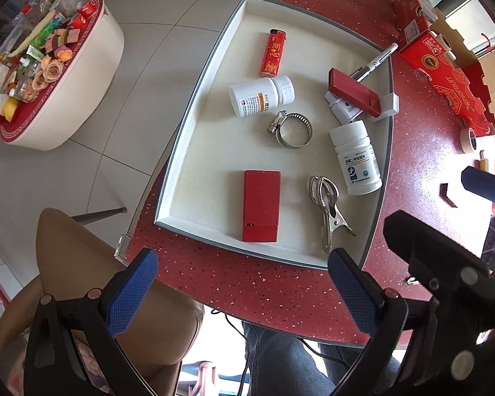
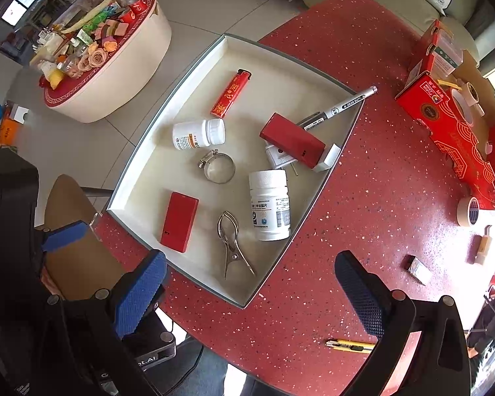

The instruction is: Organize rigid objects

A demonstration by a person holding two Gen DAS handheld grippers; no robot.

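Observation:
A white tray (image 1: 211,151) (image 2: 142,171) lies on the red speckled table (image 1: 280,290) (image 2: 379,198). In it are a red lighter (image 1: 273,53) (image 2: 231,93), two white pill bottles (image 1: 262,96) (image 1: 358,158) (image 2: 198,133) (image 2: 269,205), a metal hose clamp (image 1: 292,130) (image 2: 218,167), a metal clip (image 1: 330,209) (image 2: 232,242), two flat red boxes (image 1: 261,210) (image 1: 353,91) (image 2: 179,221) (image 2: 292,140) and a white plug (image 1: 341,107) (image 2: 279,156). A marker pen (image 1: 376,62) (image 2: 343,104) leans over the tray's far rim. My left gripper (image 1: 242,292) and right gripper (image 2: 250,292) are both open and empty, above the table's near edge.
A red printed carton (image 1: 452,82) (image 2: 455,138), a tape roll (image 1: 468,139) (image 2: 468,211), a small box (image 2: 417,268) and a yellow utility knife (image 2: 349,346) lie on the table right of the tray. A tan chair (image 1: 92,264) and a cluttered round stand (image 1: 49,76) (image 2: 92,52) are left.

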